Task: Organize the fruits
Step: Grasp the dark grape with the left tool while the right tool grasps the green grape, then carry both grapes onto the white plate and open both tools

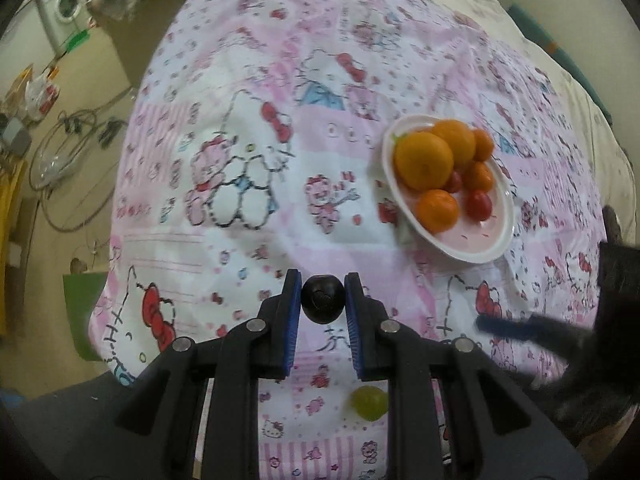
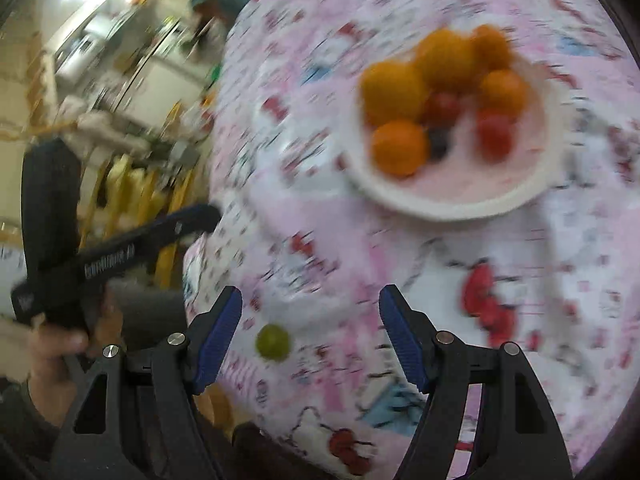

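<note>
My left gripper (image 1: 322, 298) is shut on a dark blueberry (image 1: 322, 299), held above the pink patterned tablecloth. A white plate (image 1: 486, 246) to the upper right holds several oranges (image 1: 423, 161) and red cherry tomatoes (image 1: 479, 204). A green grape (image 1: 369, 402) lies on the cloth below the left gripper. In the blurred right wrist view, my right gripper (image 2: 310, 320) is open and empty above the cloth, with the green grape (image 2: 273, 341) between its fingers. The plate (image 2: 460, 208) with oranges (image 2: 398, 153), tomatoes (image 2: 495, 132) and another blueberry (image 2: 438, 144) lies ahead of it.
The table's left edge drops to a floor with cables (image 1: 68, 148), a green bag (image 1: 82, 300) and a washing machine (image 1: 66, 4). The left gripper's handle and the hand holding it (image 2: 60, 248) show at the left of the right wrist view. The right gripper's fingertip (image 1: 508, 326) shows at the right.
</note>
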Demonstrator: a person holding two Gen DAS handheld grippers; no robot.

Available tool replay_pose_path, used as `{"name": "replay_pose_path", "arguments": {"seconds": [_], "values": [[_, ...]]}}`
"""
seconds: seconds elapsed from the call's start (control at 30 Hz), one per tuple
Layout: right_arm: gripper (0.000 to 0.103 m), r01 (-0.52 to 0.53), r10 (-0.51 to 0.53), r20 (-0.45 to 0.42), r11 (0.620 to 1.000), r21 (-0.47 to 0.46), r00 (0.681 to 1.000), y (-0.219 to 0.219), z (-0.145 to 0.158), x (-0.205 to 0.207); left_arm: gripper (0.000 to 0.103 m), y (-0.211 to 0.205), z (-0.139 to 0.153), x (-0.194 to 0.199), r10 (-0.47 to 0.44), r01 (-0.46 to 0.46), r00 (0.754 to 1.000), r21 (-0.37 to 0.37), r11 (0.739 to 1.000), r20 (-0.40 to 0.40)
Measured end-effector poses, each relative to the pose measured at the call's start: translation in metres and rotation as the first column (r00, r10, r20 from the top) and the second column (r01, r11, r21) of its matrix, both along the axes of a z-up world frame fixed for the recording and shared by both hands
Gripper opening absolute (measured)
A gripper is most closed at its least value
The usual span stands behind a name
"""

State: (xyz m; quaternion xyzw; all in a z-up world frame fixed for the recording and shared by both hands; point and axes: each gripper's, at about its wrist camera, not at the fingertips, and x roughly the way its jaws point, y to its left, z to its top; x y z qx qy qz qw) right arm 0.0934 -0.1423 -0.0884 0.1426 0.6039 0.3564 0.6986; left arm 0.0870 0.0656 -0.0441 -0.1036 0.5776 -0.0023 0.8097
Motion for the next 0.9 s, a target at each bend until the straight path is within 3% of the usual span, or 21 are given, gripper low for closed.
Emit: {"name": "replay_pose_path", "arguments": {"seconds": [0.17,0.33,0.57,0.73,0.9], "values": [[0.072,-0.184,0.186,0.041,0.981,-0.056,0.982,0.045,-0.01,-0.026,0.018,0.011,-0.005,-0.003,0.024,-0.024,1.0,-0.017,1.0,-0.009],[0.053,-0.283,0.297,0.077,0.946,-0.157,0.952,0.073,-0.025,-0.049,0.018,0.012,-0.007,-0.002,0.029,-0.029,0.999,-0.025,0.999,-0.016],[0.03,-0.281,0.303,0.099,0.941,-0.189,0.948,0.077,-0.031,-0.055,0.018,0.004,-0.006,-0.001,0.011,-0.011,1.0,-0.008,1.0,-0.008],[0.029,-0.256,0.274,0.094,0.953,-0.162,0.957,0.069,-0.025,-0.051,0.018,0.003,-0.009,0.002,0.026,-0.026,0.999,-0.01,1.0,-0.02],[0.029,-0.141,0.15,0.088,0.985,-0.101,0.985,0.028,-0.01,-0.032,0.018,-0.011,-0.007,0.009,0.007,-0.007,1.0,-0.011,1.0,-0.013]]}}
